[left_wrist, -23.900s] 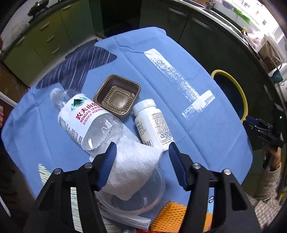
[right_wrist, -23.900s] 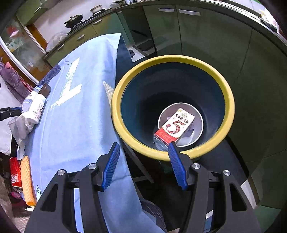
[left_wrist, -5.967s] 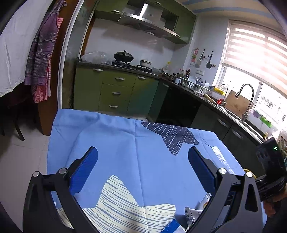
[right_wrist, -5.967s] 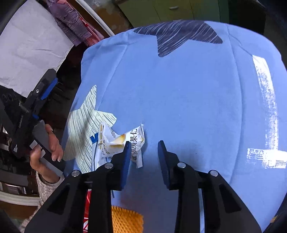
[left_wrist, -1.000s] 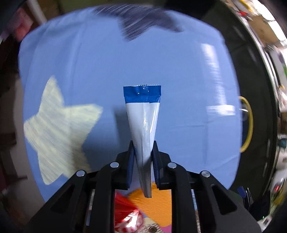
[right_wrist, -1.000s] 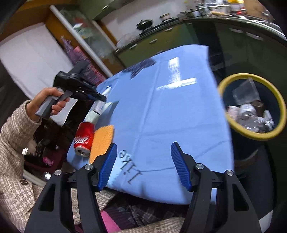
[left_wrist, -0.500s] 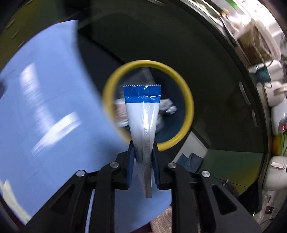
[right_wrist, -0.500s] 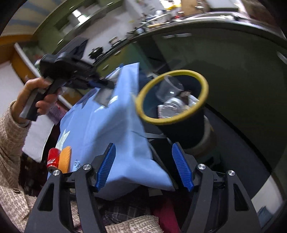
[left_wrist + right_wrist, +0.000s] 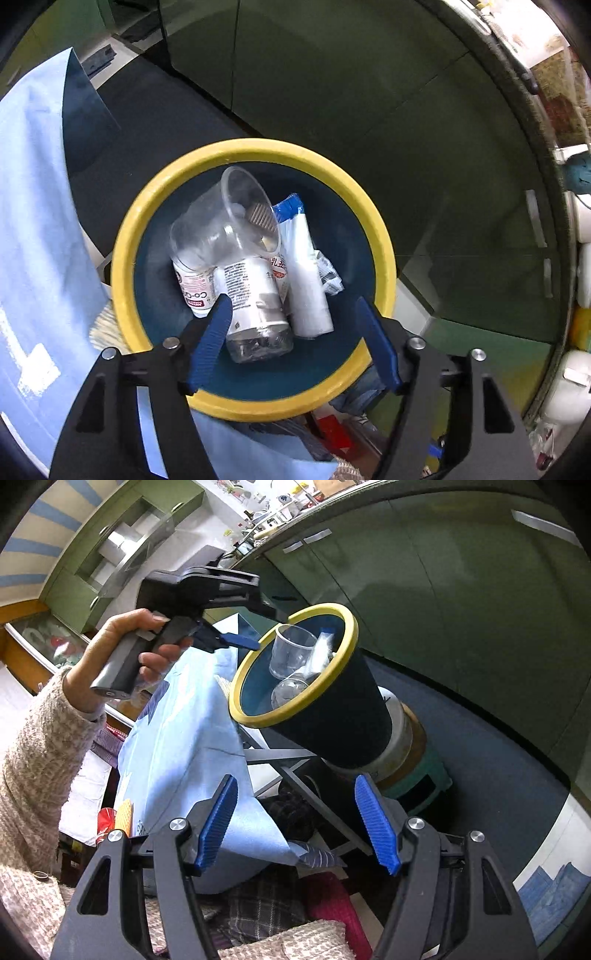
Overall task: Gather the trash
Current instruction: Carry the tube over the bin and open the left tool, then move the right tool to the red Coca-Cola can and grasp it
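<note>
My left gripper (image 9: 295, 343) hangs over the yellow-rimmed dark bin (image 9: 127, 236), its jaws opening with nothing between them. The white wrapper with a blue end (image 9: 304, 266) lies loose inside the bin beside a clear plastic cup (image 9: 225, 225) and a crushed bottle (image 9: 255, 299). In the right wrist view the left gripper (image 9: 236, 640), held in a hand (image 9: 122, 646), points into the bin (image 9: 332, 716). My right gripper (image 9: 295, 823) is open and empty, low beside the table's end.
The blue cloth-covered table (image 9: 33, 229) borders the bin on the left. At the table's (image 9: 177, 738) near-left edge lie an orange foam net (image 9: 123, 814) and a red can (image 9: 105, 823). Dark green cabinets (image 9: 461, 602) stand behind the bin. The bin rests on a stool (image 9: 413, 768).
The left gripper came over the bin and opened; the wrapper it held has dropped into the bin. The right gripper sank and rolled a little, still open.
</note>
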Demonstrator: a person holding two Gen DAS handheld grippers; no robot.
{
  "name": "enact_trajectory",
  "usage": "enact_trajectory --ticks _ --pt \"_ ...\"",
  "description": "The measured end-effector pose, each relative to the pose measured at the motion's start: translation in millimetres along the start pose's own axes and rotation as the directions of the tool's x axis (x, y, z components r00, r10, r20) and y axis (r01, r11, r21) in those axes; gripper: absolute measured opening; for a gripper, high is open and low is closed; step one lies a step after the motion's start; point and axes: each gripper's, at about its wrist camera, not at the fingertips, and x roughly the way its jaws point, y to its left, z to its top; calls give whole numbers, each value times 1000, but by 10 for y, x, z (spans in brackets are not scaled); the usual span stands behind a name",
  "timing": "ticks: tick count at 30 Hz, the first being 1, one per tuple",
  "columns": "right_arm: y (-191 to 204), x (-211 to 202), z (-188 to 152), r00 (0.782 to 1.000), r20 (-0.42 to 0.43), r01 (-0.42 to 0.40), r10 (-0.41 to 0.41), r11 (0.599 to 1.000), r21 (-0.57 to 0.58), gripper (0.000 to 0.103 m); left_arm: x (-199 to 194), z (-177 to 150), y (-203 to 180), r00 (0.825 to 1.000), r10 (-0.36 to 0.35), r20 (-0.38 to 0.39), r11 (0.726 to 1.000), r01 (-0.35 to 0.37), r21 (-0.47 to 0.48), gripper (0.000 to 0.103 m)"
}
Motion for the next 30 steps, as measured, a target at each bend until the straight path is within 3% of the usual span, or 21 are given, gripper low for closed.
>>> enact_trajectory --ticks 7,10,12,14,18,23,26,28,30 --pt "241 129 -31 1000 -25 -14 13 999 -44 66 -822 -403 227 985 -129 116 991 125 46 70" --pt "442 180 -53 999 -38 -21 18 996 -83 67 -1338 -763 458 961 -182 209 982 166 94 77" --pt "557 224 -57 998 -55 -24 18 994 -111 67 -1627 -987 612 944 -183 275 981 155 120 79" --pt "740 297 -77 997 -78 -25 13 989 -149 68 -1971 -1291 918 915 -173 366 983 135 127 83" --pt "1247 469 -156 990 -139 -42 6 965 -259 68 -2452 -1827 1751 838 -130 529 992 107 73 90" --pt "2080 746 -323 966 -258 -105 -10 897 -429 68 -2655 -2512 2958 717 4 697 990 94 -103 90" --pt "2642 939 -459 939 -343 -178 -10 841 -511 68 -2617 -2972 3740 621 122 774 962 119 -247 90" --pt "3080 1086 -569 911 -413 -245 -7 796 -554 68 -2539 -3171 4105 578 188 794 940 128 -316 90" --pt "3446 1232 -660 882 -471 -298 -10 762 -574 69 -2440 -3330 4393 547 245 800 914 145 -379 90"
